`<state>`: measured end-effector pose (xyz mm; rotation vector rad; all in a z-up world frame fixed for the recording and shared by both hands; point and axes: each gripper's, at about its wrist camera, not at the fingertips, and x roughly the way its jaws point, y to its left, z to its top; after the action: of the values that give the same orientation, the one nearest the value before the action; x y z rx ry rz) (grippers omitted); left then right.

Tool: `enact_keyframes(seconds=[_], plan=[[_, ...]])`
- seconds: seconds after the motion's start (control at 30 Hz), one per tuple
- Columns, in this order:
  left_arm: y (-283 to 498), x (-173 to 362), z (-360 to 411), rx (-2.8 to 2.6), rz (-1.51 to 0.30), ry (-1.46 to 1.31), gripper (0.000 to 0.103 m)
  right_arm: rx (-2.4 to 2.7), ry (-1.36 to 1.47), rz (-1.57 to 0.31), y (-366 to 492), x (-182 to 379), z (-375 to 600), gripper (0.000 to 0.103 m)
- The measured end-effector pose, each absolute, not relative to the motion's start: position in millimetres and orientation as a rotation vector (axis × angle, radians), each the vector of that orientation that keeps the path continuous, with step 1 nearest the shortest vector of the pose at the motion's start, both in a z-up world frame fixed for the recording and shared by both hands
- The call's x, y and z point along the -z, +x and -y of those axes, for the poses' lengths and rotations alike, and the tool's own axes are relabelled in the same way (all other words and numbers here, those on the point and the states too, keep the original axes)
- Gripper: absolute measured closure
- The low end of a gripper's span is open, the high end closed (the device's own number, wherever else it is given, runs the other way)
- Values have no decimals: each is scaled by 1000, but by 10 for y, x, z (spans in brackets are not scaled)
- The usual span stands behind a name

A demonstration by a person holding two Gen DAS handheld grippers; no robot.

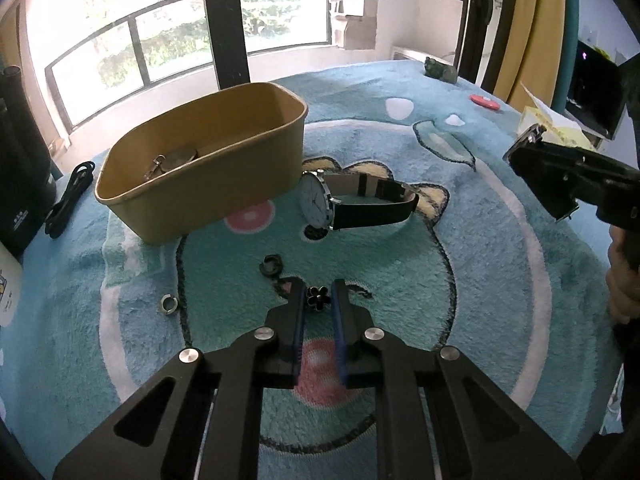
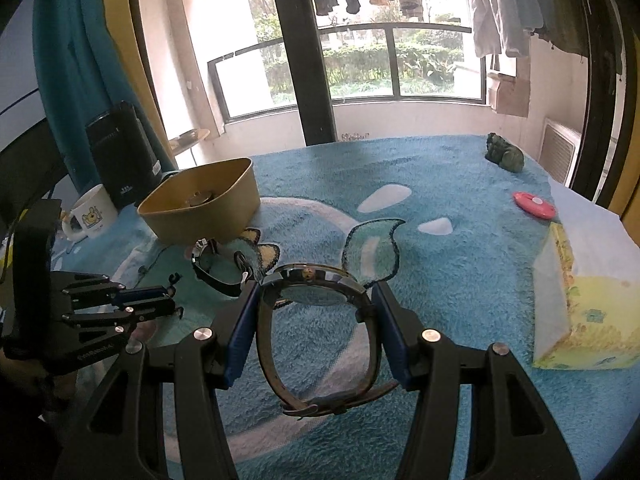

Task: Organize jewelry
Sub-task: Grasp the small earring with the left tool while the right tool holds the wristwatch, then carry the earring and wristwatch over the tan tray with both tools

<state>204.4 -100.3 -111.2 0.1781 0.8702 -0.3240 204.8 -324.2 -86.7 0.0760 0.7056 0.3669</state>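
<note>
My left gripper is shut on a small black flower-shaped ornament that lies on the blue plush rug. A black ring and a silver ring lie just beyond and to its left. Farther off, a white-faced watch with a black strap rests beside the tan box, which holds a round metal piece with a clasp. My right gripper is shut on a second watch, whose strap loops back between the fingers. It hovers to the right of the left gripper.
A white mug and a black cylinder stand left of the box, with a black cable nearby. A yellow tissue box, a pink disc and a green figurine sit on the right.
</note>
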Motion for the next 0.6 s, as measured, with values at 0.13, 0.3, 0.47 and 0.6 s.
enact_keyframes(seconds=[0.13,0.3,0.47,0.6], plan=[[1967,1014,973,329,-846,170,89,-362,66,-705,2030,850,3221,47],[1901,894,921,328,-817,150,89,-364,53,-702,1984,807,3164,47],[1790,777,807,320,-785,133,89,-378,31,-701,1903,752,3035,47],[1695,672,712,311,-754,118,89,-387,17,-694,1822,683,2926,47]])
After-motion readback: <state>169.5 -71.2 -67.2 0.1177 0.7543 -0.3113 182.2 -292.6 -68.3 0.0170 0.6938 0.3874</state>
